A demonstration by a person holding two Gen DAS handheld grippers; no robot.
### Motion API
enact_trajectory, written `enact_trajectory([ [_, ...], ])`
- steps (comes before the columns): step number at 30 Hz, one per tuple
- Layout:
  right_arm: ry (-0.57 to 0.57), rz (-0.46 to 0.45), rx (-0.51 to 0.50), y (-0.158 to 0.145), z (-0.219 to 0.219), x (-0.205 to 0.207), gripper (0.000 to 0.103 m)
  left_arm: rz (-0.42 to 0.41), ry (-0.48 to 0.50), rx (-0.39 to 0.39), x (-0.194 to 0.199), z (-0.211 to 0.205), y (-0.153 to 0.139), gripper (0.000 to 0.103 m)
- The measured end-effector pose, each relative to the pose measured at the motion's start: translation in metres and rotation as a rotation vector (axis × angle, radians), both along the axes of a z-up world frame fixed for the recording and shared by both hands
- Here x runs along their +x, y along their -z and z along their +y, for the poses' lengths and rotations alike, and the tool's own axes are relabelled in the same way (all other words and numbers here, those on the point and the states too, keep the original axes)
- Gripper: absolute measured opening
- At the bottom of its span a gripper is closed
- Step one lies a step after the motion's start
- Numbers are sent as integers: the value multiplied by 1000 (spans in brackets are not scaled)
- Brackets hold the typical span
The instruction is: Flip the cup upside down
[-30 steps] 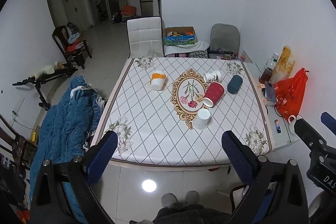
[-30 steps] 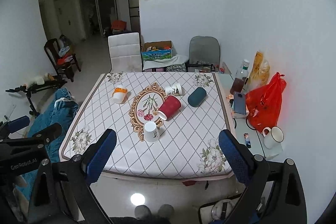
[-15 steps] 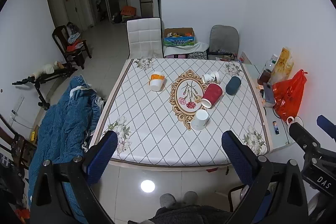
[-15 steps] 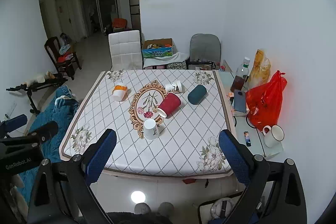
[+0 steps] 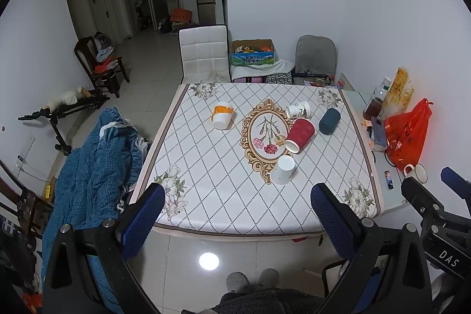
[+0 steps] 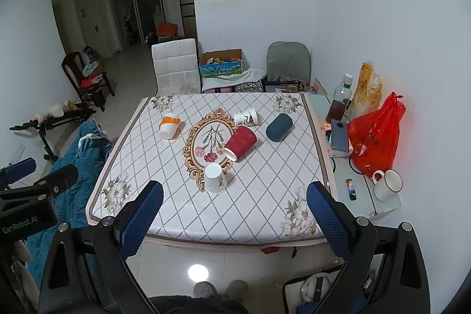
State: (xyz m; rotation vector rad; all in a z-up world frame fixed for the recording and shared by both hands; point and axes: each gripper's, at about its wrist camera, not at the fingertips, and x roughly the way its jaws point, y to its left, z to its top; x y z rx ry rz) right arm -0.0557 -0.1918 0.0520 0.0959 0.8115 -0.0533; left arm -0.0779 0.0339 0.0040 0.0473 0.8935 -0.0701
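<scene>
Left gripper (image 5: 235, 205): fingers spread wide, holding nothing; held off the near edge of the table, above the floor.
Right gripper (image 6: 234, 203): fingers spread wide, holding nothing; also short of the near table edge.
Table (image 5: 206, 167): patterned cloth, brown border along all edges; near strip and left half bare.
White cup (image 5: 283, 169): upside down, near end of the oval medallion, closest cup to both grippers.
Red cup (image 5: 300, 134): on its side, mouth toward the near side, just beyond the white cup, apart from it.
Dark teal cup (image 5: 329, 121): on its side, right of the red cup, near the right border.
Printed white cup (image 5: 298, 110): on its side, far of the red cup.
Orange-banded cup (image 5: 222, 116): far left, well apart from the others.
Side shelf (image 6: 362, 196): along the right table edge; mug (image 6: 387, 185) and red bag (image 6: 374, 137) on it.
Blue blanket (image 5: 91, 167): heaped beside the left table edge.
</scene>
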Motion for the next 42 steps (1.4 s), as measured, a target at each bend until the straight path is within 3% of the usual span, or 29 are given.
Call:
enact_trajectory([
  [42, 44, 16, 13, 9, -1, 0, 100, 0, 19, 7, 1, 4, -2, 102],
])
